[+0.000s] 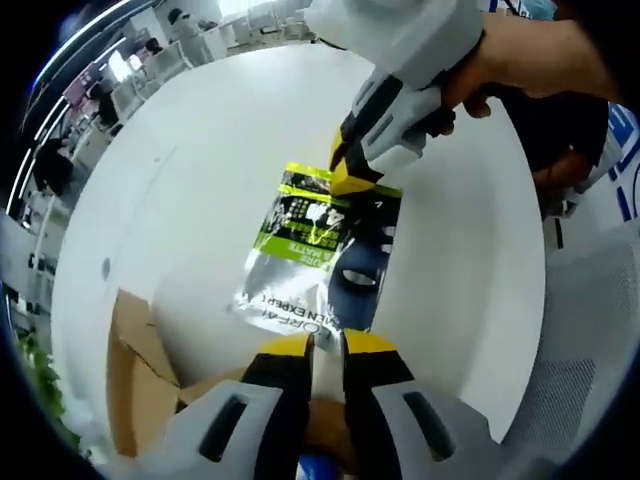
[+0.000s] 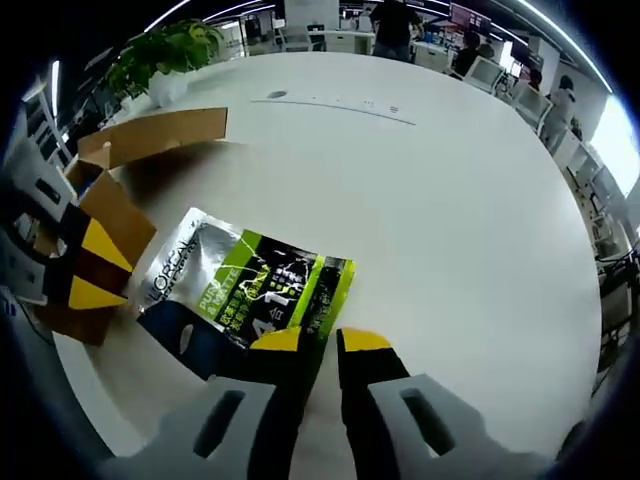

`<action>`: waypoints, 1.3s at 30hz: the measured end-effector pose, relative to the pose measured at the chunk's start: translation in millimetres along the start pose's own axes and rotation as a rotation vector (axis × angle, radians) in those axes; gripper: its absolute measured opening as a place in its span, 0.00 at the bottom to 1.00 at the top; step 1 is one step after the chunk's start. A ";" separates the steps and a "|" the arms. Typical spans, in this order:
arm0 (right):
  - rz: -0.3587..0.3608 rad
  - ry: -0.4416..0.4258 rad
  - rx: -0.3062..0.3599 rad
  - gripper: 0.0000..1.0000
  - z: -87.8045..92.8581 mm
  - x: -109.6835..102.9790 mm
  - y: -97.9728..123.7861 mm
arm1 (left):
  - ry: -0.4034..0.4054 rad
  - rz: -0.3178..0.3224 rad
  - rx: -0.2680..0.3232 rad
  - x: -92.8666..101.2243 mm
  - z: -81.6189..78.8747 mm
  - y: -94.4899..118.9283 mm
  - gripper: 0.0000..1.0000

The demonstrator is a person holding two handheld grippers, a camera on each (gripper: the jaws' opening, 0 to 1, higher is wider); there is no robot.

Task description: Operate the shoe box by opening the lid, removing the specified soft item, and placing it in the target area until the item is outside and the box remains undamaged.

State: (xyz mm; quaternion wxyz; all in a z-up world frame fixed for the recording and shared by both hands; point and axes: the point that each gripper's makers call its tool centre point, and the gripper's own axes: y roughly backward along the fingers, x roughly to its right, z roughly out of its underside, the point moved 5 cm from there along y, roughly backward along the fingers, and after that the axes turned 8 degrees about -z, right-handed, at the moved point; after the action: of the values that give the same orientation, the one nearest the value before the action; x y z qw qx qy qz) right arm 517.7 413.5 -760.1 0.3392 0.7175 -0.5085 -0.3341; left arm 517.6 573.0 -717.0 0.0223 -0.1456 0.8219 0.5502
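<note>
A silver, green and dark blue soft pouch (image 1: 315, 255) hangs just over the white round table (image 1: 210, 170), casting a shadow on it. My left gripper (image 1: 327, 345) is shut on the pouch's near silver edge, which runs into the narrow gap between its jaws. My right gripper (image 1: 350, 170), held by a hand, pinches the far green edge. In the right gripper view the pouch (image 2: 240, 275) stretches from my right gripper (image 2: 320, 340) to the left gripper (image 2: 115, 270). The brown cardboard shoe box (image 2: 140, 135) stands open behind the left gripper.
The box's flaps (image 1: 135, 365) lie close to the left of my left gripper, near the table's edge. A potted plant (image 2: 165, 50) stands at the table's far side. Desks and people fill the room beyond. A white chair (image 1: 590, 330) is beside the table.
</note>
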 end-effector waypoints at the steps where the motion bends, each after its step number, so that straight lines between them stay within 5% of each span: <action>1: 0.002 0.003 0.001 0.12 0.1 0.0 1.6 | 0.010 0.002 0.007 -0.6 0.2 2.3 0.09; 19: -0.021 0.077 0.063 0.26 -6.6 -13.8 31.6 | 0.155 -0.011 0.130 -17.1 14.6 37.5 0.20; 39: -0.183 0.211 0.211 0.41 -45.8 -78.6 65.0 | 0.275 -0.077 0.274 -42.1 56.3 87.0 0.47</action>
State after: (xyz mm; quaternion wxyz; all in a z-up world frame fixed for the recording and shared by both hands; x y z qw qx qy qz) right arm 502.4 479.0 -670.8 0.2819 0.8235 -0.4347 -0.2312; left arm 528.0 664.0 -652.7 -0.0495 -0.2466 0.8783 0.4067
